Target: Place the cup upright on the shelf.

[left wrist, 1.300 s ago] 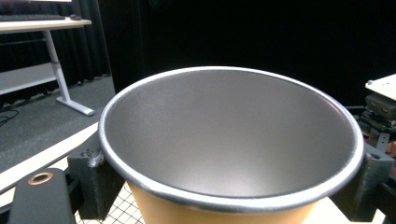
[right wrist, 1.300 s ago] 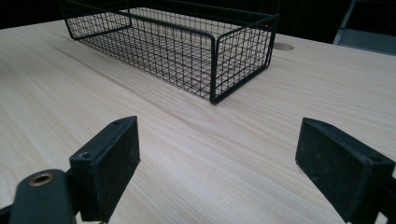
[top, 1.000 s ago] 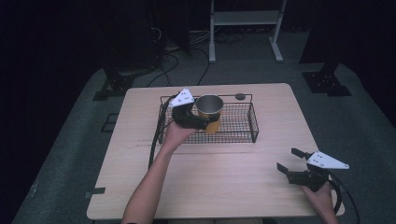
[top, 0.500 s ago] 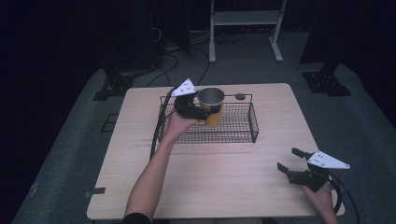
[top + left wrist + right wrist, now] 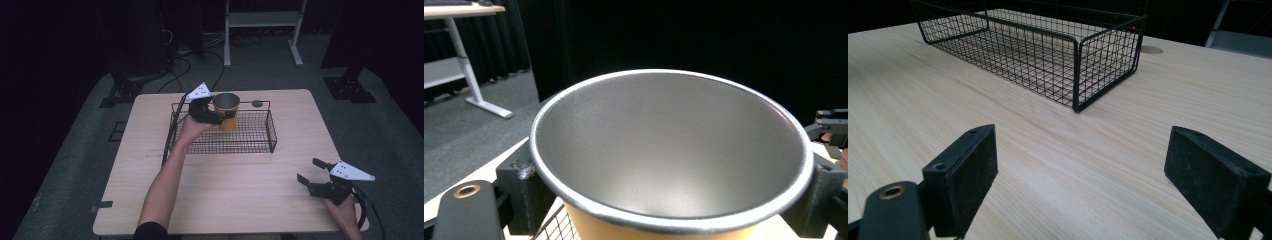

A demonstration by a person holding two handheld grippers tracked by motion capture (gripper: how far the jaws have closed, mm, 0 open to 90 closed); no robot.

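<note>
Place: a lab or test room.
Walls: black curtains all around, top of the frame.
Floor: grey carpet, cables at upper left.
Furniture: plain wooden table, white stand at the top.

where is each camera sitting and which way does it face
High view: above the person's side, facing forward and down on the table; shows both forearms and claws.
Left gripper view: on the left claw, looking into the cup.
Right gripper view: on the right claw, facing the basket, shared with the high view.
</note>
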